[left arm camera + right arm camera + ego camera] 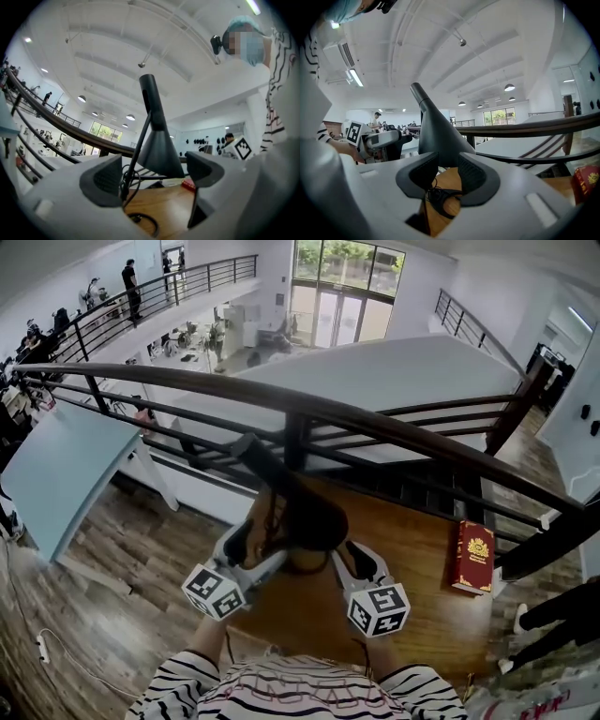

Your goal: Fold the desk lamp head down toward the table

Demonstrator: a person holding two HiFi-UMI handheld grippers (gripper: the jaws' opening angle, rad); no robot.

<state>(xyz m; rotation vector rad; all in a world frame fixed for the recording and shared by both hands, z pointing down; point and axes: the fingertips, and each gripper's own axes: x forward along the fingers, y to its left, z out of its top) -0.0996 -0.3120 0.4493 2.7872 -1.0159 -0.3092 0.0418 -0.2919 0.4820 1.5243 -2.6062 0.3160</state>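
A dark desk lamp stands on the wooden table, its cone-shaped head between my two grippers in the head view. My left gripper is at the head's left side and my right gripper at its right. In the left gripper view the jaws stand wide apart; the lamp head rises beyond them and the thin lamp arm runs close by the left finger. In the right gripper view the gripper is open, the lamp head just past the fingertips, only table and cable in the gap.
A red book lies at the table's right side. A dark railing runs along the table's far edge, with a drop to a lower floor beyond it. The lamp's black cable coils on the wood near its base.
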